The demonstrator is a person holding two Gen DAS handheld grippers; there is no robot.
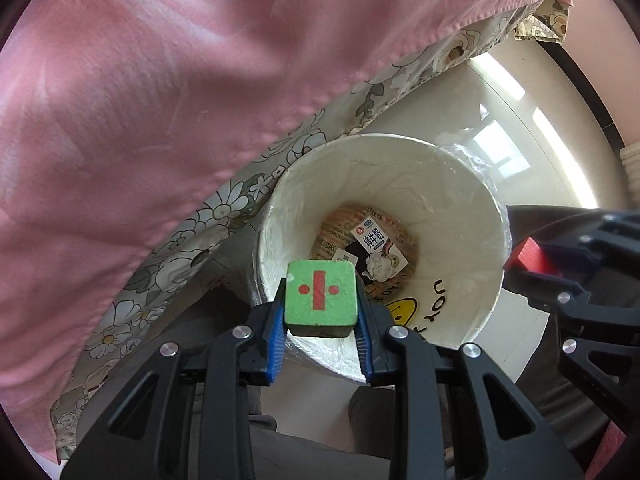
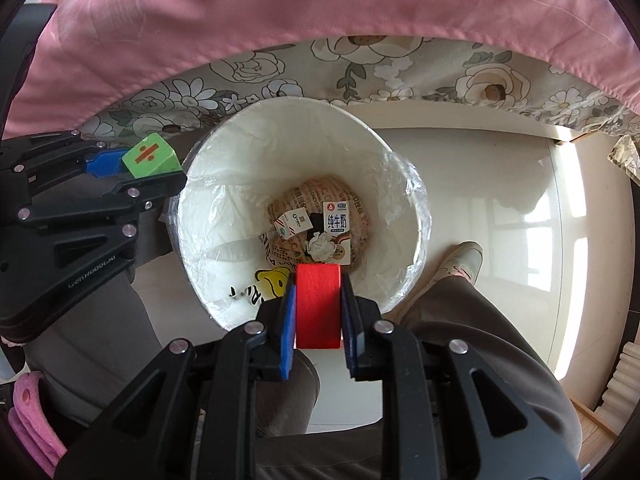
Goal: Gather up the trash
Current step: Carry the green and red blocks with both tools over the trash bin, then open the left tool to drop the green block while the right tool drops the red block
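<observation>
My left gripper [image 1: 321,312] is shut on a green block [image 1: 320,299] with a red division sign, held over the near rim of a white trash bin [image 1: 460,216] lined with clear plastic. My right gripper [image 2: 318,312] is shut on a red block [image 2: 318,306], held over the bin's near rim [image 2: 404,184]. The left gripper with the green block [image 2: 150,156] shows at the left of the right wrist view. The red block [image 1: 530,258] shows at the right of the left wrist view. A milk carton [image 2: 337,228], a crumpled paper [image 2: 320,247] and a small box [image 2: 294,222] lie in the bin.
A bed with a pink sheet [image 1: 160,100] and a floral cover [image 2: 360,68] overhangs behind the bin. The bin stands on a glossy cream floor [image 2: 500,184]. The person's grey trouser legs [image 2: 460,320] and a shoe [image 2: 464,260] are beside the bin.
</observation>
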